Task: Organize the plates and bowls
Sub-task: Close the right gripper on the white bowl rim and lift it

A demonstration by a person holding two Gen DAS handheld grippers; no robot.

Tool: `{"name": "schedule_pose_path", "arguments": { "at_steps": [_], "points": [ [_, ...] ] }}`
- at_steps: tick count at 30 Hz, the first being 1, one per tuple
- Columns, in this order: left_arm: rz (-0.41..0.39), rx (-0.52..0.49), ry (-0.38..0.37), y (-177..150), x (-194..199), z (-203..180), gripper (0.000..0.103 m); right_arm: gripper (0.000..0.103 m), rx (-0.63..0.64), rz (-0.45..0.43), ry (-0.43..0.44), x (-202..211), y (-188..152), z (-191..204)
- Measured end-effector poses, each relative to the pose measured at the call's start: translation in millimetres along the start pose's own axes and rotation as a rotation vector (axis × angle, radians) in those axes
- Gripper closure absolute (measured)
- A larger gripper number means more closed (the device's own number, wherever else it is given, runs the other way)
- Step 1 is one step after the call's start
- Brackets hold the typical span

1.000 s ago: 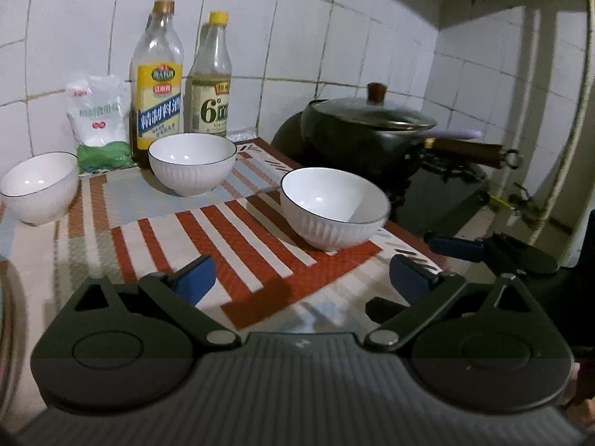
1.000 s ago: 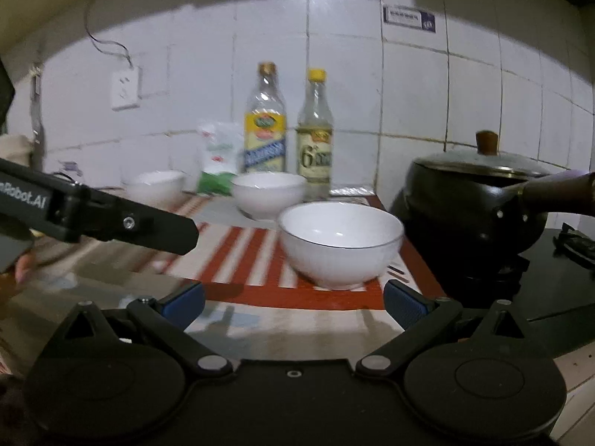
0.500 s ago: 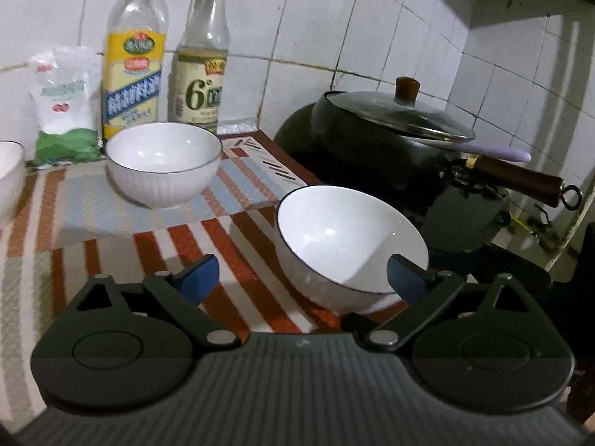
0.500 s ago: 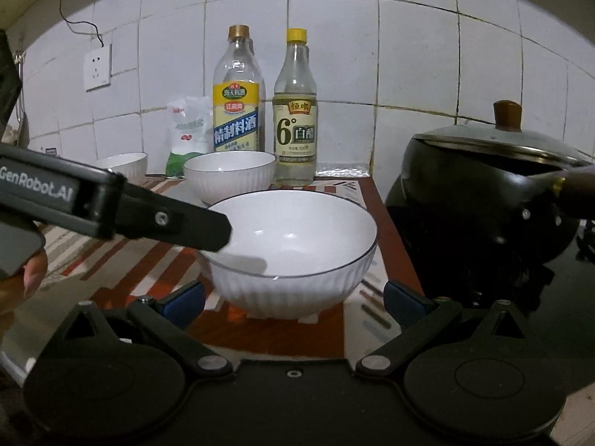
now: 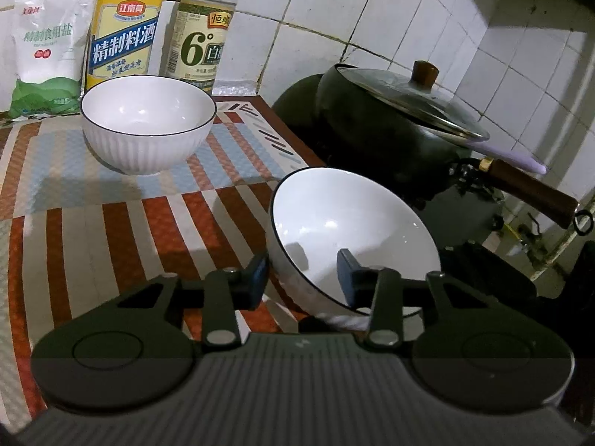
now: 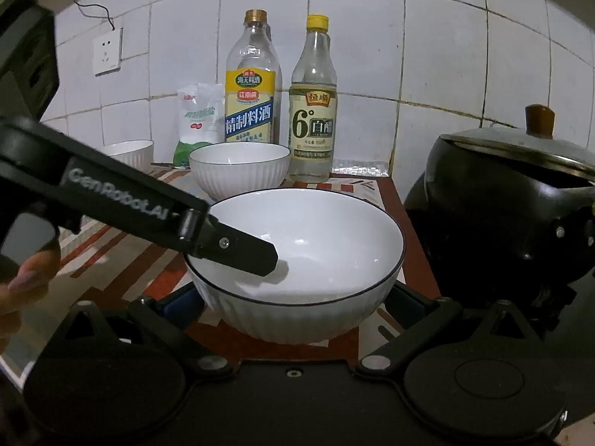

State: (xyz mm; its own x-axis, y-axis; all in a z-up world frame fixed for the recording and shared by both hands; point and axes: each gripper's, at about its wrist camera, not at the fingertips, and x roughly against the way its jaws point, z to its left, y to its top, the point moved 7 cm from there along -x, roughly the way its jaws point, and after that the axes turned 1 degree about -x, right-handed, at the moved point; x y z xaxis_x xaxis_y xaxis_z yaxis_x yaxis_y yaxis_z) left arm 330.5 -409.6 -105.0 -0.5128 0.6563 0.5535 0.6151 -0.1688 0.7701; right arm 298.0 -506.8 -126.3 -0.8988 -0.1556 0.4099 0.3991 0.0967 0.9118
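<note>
A white ribbed bowl (image 5: 357,230) with a dark rim sits near the mat's right edge, also in the right wrist view (image 6: 316,256). My left gripper (image 5: 303,278) straddles its near-left rim, one finger inside, one outside, narrowed around the wall; contact is unclear. In the right wrist view the left gripper's finger (image 6: 238,249) reaches into the bowl. My right gripper (image 6: 293,310) is open, its fingers either side of the bowl's base. A second bowl (image 5: 148,122) stands behind; a third (image 6: 128,152) sits far left.
Two bottles (image 5: 124,26) (image 5: 202,37) and a salt bag (image 5: 44,48) stand at the tiled wall. A black lidded wok (image 5: 401,122) with a wooden handle (image 5: 531,193) sits on the stove right of the striped mat (image 5: 111,230).
Both grippers moved forward to the near bowl. My left gripper's fingers narrowed around its rim, and the bowl now looks tilted. The right gripper's fingers now flank the bowl.
</note>
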Motion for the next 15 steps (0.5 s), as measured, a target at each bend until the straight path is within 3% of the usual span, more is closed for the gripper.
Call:
{"name": "schedule_pose_path", "arguments": {
  "at_steps": [5, 15],
  "points": [
    [-0.005, -0.048, 0.039, -3, 4, -3, 0.07, 0.0, 0.022, -0.016, -0.035, 6, -2, 6],
    [-0.035, -0.145, 0.121, -9, 49, -7, 0.07, 0.0, -0.021, -0.013, -0.005, 24, 7, 36]
  ]
}}
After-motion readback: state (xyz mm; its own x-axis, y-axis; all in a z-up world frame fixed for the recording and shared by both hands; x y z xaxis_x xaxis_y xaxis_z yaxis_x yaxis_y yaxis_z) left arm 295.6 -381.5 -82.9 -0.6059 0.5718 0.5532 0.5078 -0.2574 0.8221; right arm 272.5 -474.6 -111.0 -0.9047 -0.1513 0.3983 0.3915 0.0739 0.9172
